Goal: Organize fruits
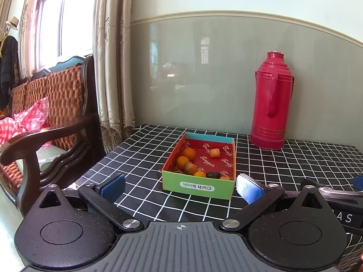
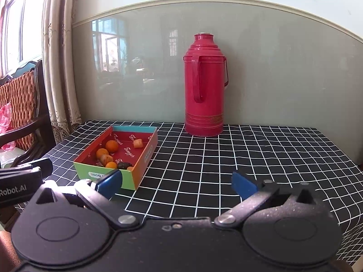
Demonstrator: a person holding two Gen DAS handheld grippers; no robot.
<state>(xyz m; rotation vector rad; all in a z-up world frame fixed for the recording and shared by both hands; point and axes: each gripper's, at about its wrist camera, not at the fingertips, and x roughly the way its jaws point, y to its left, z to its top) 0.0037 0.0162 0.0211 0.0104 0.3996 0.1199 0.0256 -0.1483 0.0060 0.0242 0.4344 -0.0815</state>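
- Table, black cloth with white grid. An open cardboard box sits toward its left edge, about midway between the near edge and the wall edge; the green end panel, with a label, faces the cameras.
- Fruits lie inside the box, on its red floor. Two oranges are touching each other along the left wall. A third, smaller orange fruit is against the near wall, with a dark oblong fruit just beside it.
- Two tan cylindrical pieces: one lies alone near the far right of the floor, the other touches the nearer orange. What they are, I cannot tell.
- No fruit visible on the cloth outside the box.
- Left gripper: tongs spread wide, nothing between the pads, held short of the box's near end.
- Right gripper: tongs spread, empty, over bare cloth to the right of the box.
- Red thermos stands upright at the wall edge, well apart from the box.
- Handling judgement: fruits look small, light and round, likely to roll or slip. Close the pads across the widest part, from above. The dark one, if soft, wants a gentle squeeze.
- Box is light card; a nudge against its wall would probably slide it.
- Task appears close to done, judged from the contents.
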